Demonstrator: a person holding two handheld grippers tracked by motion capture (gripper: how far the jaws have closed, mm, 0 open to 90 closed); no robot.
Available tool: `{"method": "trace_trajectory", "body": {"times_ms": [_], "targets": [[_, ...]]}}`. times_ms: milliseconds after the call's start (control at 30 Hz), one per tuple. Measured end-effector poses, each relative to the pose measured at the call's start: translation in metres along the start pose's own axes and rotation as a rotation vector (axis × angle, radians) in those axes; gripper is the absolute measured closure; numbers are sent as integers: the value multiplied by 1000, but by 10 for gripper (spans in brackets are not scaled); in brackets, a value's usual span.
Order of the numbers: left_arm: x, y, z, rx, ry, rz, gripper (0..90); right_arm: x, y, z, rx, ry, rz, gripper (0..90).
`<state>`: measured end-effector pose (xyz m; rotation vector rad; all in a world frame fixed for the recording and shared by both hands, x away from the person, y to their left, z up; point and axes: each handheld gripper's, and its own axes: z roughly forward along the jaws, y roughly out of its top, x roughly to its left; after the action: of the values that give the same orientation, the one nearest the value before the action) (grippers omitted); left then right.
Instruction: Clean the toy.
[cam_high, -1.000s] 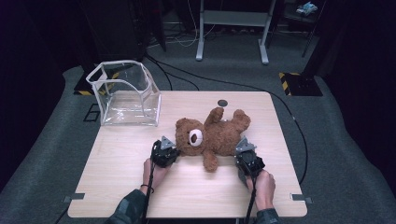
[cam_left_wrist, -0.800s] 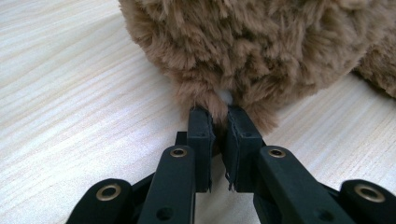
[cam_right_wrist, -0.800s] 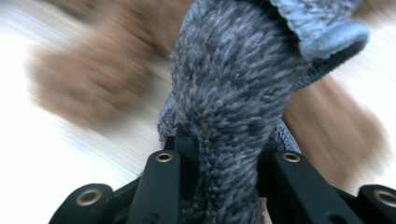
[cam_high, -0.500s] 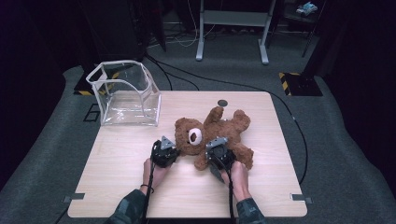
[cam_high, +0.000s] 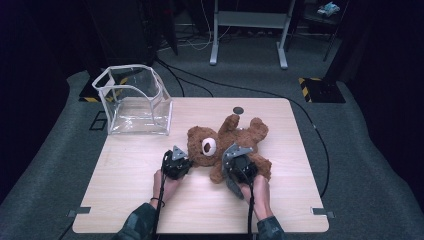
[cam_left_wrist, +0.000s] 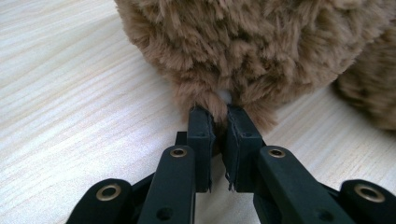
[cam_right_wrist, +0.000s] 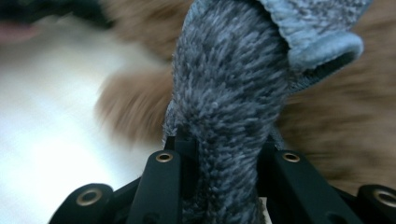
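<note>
A brown teddy bear (cam_high: 235, 142) lies on its back in the middle of the wooden table (cam_high: 125, 200), its head toward my left gripper (cam_high: 176, 162). In the left gripper view that gripper (cam_left_wrist: 219, 121) is shut on a tuft of the bear's fur (cam_left_wrist: 261, 46) at the head's edge, and a bit of white shows just above the jaws. My right gripper (cam_high: 239, 162) hovers over the bear's lower body. In the right gripper view it (cam_right_wrist: 224, 144) is shut on a grey knitted piece of cloth (cam_right_wrist: 229, 79) that stands up from the jaws, with blurred brown fur (cam_right_wrist: 336, 116) behind.
A clear plastic box (cam_high: 135, 100) stands open at the table's back left corner. A small black disc (cam_high: 238, 110) lies near the back edge. Cables run over the grey floor behind and to the right of the table.
My right gripper has moved left with the grey cloth, from beside the bear's right side to over its lower body. The left gripper and the bear's head have stayed put.
</note>
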<state>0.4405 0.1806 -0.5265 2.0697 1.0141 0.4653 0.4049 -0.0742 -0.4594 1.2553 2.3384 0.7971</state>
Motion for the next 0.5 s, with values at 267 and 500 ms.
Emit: {"method": "trace_trajectory", "body": {"times_ms": [267,500], "targets": [[0,0,0,-1,-2,-4,810,8,-1,28,18,74,10,728],[0,0,0,-1,-3,-5,811,17,-15,21,49,271,2,728]]}}
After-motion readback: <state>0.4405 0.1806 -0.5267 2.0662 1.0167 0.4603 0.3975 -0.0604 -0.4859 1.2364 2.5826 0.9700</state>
